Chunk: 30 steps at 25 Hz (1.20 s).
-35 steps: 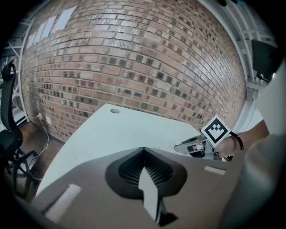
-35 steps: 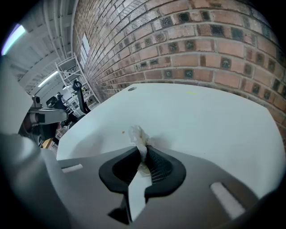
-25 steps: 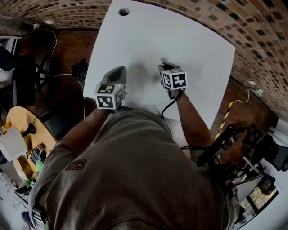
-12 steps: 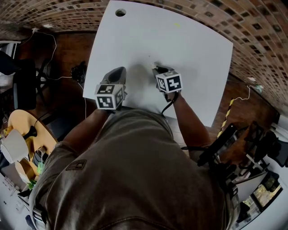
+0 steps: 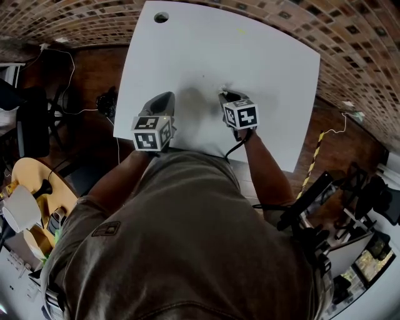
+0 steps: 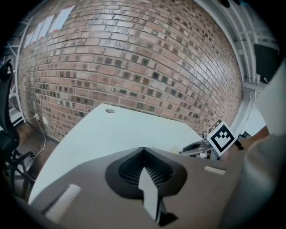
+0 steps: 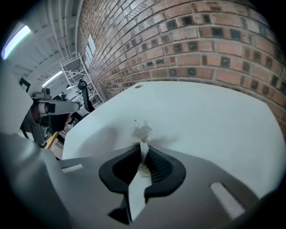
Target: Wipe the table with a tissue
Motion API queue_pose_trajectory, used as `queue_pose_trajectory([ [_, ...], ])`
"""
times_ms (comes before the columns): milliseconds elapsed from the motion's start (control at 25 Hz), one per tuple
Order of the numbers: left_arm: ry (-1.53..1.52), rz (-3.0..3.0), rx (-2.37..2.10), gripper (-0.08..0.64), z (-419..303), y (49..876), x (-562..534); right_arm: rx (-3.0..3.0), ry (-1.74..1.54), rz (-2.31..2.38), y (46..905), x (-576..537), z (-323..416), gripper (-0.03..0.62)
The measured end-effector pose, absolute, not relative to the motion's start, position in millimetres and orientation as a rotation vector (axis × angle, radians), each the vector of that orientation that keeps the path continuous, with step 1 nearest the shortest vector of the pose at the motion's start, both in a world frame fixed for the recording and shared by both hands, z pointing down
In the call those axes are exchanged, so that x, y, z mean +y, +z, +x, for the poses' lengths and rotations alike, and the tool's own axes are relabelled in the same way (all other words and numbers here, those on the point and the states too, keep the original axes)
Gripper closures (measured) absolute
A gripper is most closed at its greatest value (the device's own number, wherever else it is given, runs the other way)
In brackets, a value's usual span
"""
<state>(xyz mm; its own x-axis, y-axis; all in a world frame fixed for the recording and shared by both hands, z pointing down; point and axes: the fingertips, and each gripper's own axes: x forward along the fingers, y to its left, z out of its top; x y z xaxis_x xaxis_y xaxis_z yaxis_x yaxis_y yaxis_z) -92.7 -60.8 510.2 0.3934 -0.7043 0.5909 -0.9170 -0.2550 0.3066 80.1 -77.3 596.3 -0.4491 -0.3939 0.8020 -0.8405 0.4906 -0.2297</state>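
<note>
A white table (image 5: 275,69) fills the upper middle of the head view. My right gripper (image 5: 224,94) points down at it, shut on a crumpled white tissue (image 7: 142,131) that bulges out past the jaw tips (image 7: 143,144) and presses on the tabletop (image 7: 214,116). In the head view only a scrap of tissue (image 5: 223,88) shows. My left gripper (image 5: 165,102) hovers near the table's front left, shut with nothing in it (image 6: 143,150). From the left gripper view the right gripper (image 6: 199,146) is off to the right.
The table has a cable hole (image 5: 161,17) at its far left corner and a small yellowish speck (image 5: 242,30) farther back. A brick wall (image 6: 134,62) stands behind. A round wooden table (image 5: 28,181), a dark chair (image 5: 28,115) and floor cables lie left; a black rack (image 5: 331,206) right.
The right gripper slid the tissue a little to the left, then back to the right across the table. The left gripper stayed put.
</note>
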Motion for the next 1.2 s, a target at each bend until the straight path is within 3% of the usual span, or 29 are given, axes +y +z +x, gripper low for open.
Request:
queue_pose_trajectory([
  [200,0.455,2.046,-1.368,0.558,-92.7,510.0,-59.4,-1.999,0.848,1.153,595.1,-88.9,106.8,0.543],
  [560,0.469,2.020,-1.396,0.558,-112.4,511.5,-53.6,-2.036,0.769,1.158,584.8,-117.6,89.7,0.537],
  [800,0.459,1.995,-1.411,0.558,-122.0,515.8,-50.1,-2.115,0.771,1.135,572.3,-121.1,71.1,0.457],
  [1200,0.461,1.955,-1.446,0.558,-134.0,520.2,-47.8,-2.088,0.641,0.961,588.1,-121.8,32.6,0.428],
])
